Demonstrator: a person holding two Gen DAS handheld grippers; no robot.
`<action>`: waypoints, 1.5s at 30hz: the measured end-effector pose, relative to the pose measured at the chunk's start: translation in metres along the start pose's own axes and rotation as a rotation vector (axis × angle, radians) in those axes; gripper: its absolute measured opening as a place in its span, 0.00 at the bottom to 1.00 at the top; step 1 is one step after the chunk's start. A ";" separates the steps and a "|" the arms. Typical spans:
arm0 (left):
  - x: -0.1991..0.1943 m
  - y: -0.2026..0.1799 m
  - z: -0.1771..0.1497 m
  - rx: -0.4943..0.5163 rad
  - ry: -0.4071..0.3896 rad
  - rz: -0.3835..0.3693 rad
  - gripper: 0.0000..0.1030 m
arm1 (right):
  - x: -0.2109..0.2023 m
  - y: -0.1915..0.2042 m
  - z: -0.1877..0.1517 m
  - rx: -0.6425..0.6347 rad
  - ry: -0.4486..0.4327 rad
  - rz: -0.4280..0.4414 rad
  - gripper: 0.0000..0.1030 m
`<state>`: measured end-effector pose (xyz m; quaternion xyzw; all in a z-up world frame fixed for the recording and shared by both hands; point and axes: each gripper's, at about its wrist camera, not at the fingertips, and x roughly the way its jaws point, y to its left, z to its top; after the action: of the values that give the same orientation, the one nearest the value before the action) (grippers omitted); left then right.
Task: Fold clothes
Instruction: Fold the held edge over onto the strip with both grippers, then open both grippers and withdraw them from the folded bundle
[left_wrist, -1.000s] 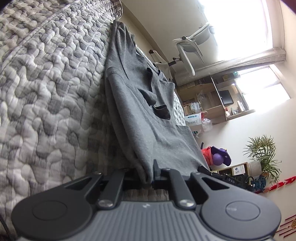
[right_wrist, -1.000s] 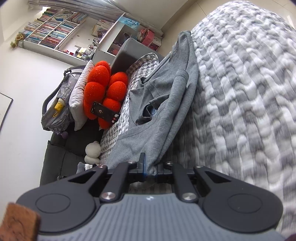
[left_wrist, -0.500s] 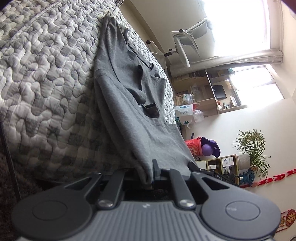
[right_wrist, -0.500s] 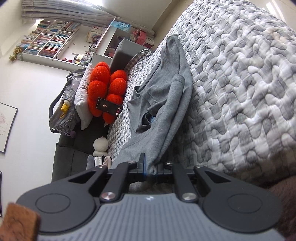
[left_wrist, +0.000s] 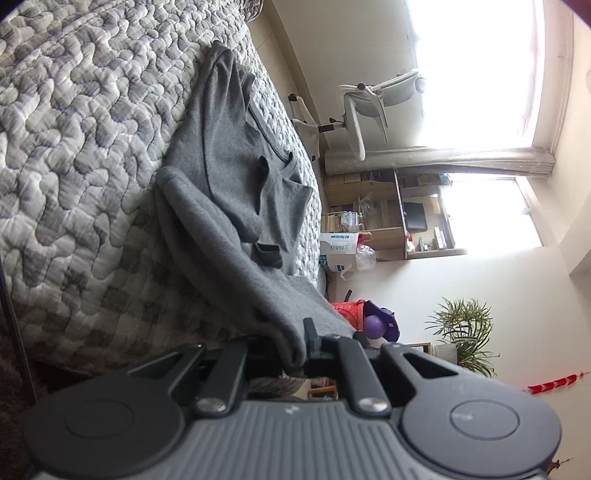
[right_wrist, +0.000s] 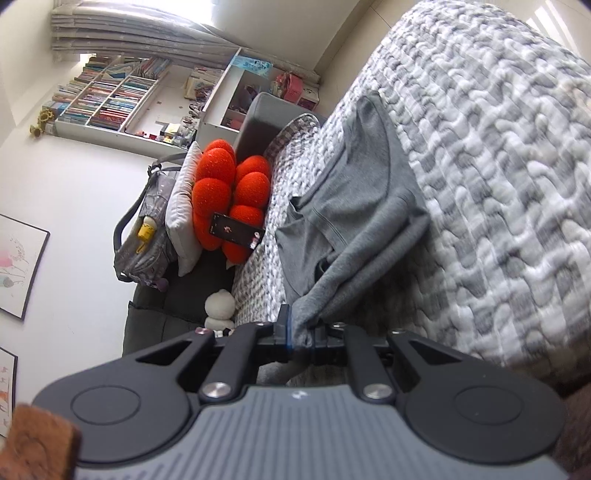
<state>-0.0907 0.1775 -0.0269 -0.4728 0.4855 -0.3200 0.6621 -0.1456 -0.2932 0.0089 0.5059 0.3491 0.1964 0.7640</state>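
Your left gripper (left_wrist: 301, 345) has its jaws closed tight on a bunched edge of the grey shirt (left_wrist: 236, 177); cloth fills the whole gap between the fingers. Your right gripper (right_wrist: 301, 334) is the same: jaws pinched together on another edge of the grey shirt (right_wrist: 364, 206), with a blue pad showing on one finger.

The shirt runs from both grippers up onto the quilted bedspread (left_wrist: 74, 155), lying in loose folds with a sleeve doubled over and the neckline visible. The part nearest your grippers hangs off the edge of the bed.

Writing: a white box (left_wrist: 338, 247) under the wooden shelf carries printed characters, too small to read. The phone (right_wrist: 236, 230) leaning on the red cushion (right_wrist: 229, 195) has its screen lit; nothing legible.

Surface is a grey and white quilt, puffy pattern. Left view: bright window, white office chair (left_wrist: 373, 107), wooden shelf, potted plant (left_wrist: 461, 332), red container with a purple ball. Right view: bookshelf (right_wrist: 107, 99) on the wall, grey bag (right_wrist: 144, 236), white pillow, small white plush toy (right_wrist: 219, 308), framed pictures.
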 end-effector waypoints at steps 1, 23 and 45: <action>0.001 -0.002 0.004 -0.002 -0.008 -0.008 0.09 | 0.002 0.001 0.004 -0.003 -0.005 0.004 0.11; 0.058 -0.019 0.123 0.040 -0.182 0.009 0.09 | 0.069 0.000 0.090 -0.052 -0.111 0.028 0.12; 0.069 0.010 0.173 0.215 -0.359 -0.039 0.61 | 0.095 -0.063 0.126 0.094 -0.170 0.099 0.47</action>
<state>0.0945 0.1749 -0.0460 -0.4582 0.3135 -0.2932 0.7783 0.0082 -0.3375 -0.0498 0.5727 0.2664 0.1735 0.7556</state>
